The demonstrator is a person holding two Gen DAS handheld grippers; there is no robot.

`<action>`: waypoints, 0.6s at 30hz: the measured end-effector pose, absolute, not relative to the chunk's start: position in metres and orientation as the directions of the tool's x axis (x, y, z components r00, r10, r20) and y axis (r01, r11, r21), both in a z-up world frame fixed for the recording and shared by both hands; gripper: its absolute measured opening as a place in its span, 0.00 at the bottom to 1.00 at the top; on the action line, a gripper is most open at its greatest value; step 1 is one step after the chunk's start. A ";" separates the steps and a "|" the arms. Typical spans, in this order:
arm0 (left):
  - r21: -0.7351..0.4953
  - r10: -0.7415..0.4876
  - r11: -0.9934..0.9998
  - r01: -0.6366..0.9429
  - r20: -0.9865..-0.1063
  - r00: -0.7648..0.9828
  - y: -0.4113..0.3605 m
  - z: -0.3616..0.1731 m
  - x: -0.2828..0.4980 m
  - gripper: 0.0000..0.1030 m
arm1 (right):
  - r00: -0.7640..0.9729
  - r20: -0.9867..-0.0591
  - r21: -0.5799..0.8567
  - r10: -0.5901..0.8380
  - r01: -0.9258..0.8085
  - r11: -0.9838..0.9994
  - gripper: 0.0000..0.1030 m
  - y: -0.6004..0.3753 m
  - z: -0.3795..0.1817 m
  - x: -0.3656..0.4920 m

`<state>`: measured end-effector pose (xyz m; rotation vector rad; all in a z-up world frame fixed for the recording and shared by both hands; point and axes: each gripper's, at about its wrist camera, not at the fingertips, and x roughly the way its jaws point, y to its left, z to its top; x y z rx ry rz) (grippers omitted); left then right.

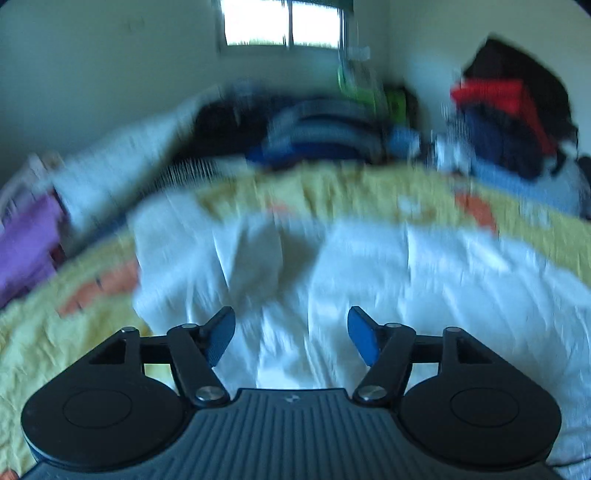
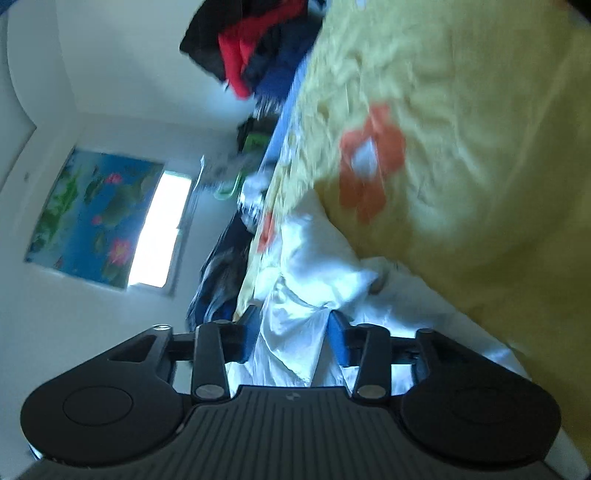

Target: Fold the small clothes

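A white garment (image 1: 369, 266) lies crumpled on a yellow bedspread (image 1: 332, 188) with orange flowers. My left gripper (image 1: 291, 332) hovers over the garment's near part, its blue pads wide apart with nothing between them. The left wrist view is blurred. In the right wrist view, rolled on its side, the same white garment (image 2: 317, 258) runs up from between the pads of my right gripper (image 2: 293, 332). Those pads stand partly apart, with a fold of white cloth in the gap and no visible squeeze on it.
Heaps of dark and blue clothes (image 1: 314, 133) lie along the bed's far side, and a red and black pile (image 1: 506, 122) sits at the far right. A purple cloth (image 1: 26, 251) lies at the left edge. A window (image 1: 284, 22) is in the far wall.
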<state>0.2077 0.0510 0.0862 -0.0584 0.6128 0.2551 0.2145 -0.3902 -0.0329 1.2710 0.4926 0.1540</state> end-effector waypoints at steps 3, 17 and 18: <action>-0.021 0.150 0.982 -0.190 -0.529 0.835 0.032 0.090 0.206 0.65 | 0.864 -0.283 0.951 0.416 0.196 0.240 0.63 -0.384 -0.026 0.211; 0.108 0.073 0.994 -0.011 -0.591 0.803 -0.015 0.002 0.260 0.70 | 0.824 -0.458 0.489 0.333 -0.079 0.869 0.73 -0.310 0.044 0.283; 0.098 0.070 0.995 -0.013 -0.596 0.800 -0.013 -0.002 0.260 0.70 | 0.812 -0.494 0.413 0.311 -0.096 0.906 0.73 -0.303 0.042 0.295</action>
